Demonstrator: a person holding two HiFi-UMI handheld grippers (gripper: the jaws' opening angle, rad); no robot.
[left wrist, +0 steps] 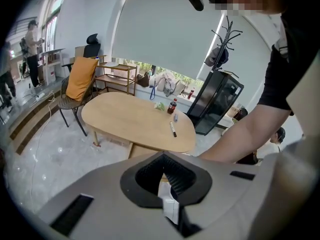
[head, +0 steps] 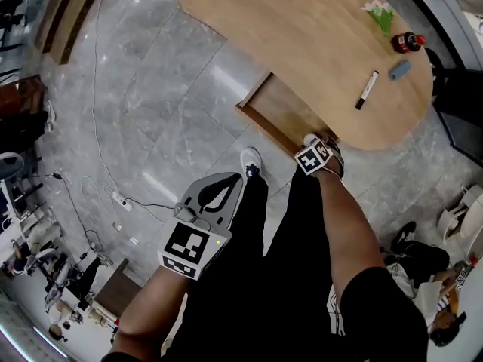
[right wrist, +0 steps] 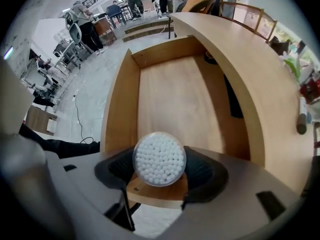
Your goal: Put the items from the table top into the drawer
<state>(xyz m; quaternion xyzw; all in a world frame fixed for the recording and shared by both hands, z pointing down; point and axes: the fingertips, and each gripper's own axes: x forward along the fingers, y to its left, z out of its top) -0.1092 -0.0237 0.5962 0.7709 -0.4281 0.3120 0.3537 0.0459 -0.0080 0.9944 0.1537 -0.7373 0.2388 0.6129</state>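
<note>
My right gripper (right wrist: 159,176) (head: 320,146) is shut on a round clear tub of cotton swabs (right wrist: 159,159), held over the near edge of the open wooden drawer (right wrist: 172,96) (head: 281,113), whose inside shows nothing. On the oval table (head: 302,29) lie a black marker (head: 367,90) (right wrist: 301,118), a red-capped bottle (head: 407,42), a small blue item (head: 400,69) and a green-and-white item (head: 379,13). My left gripper (head: 232,179) (left wrist: 164,158) hangs low beside the person's leg, far from the table. Its jaws are shut with nothing between them.
The drawer sticks out from under the table's near side. Grey tiled floor with cables (head: 98,164) lies left of the table. A black cabinet (left wrist: 215,101) and a chair with an orange cover (left wrist: 80,81) stand near the table; people are at the room's edges.
</note>
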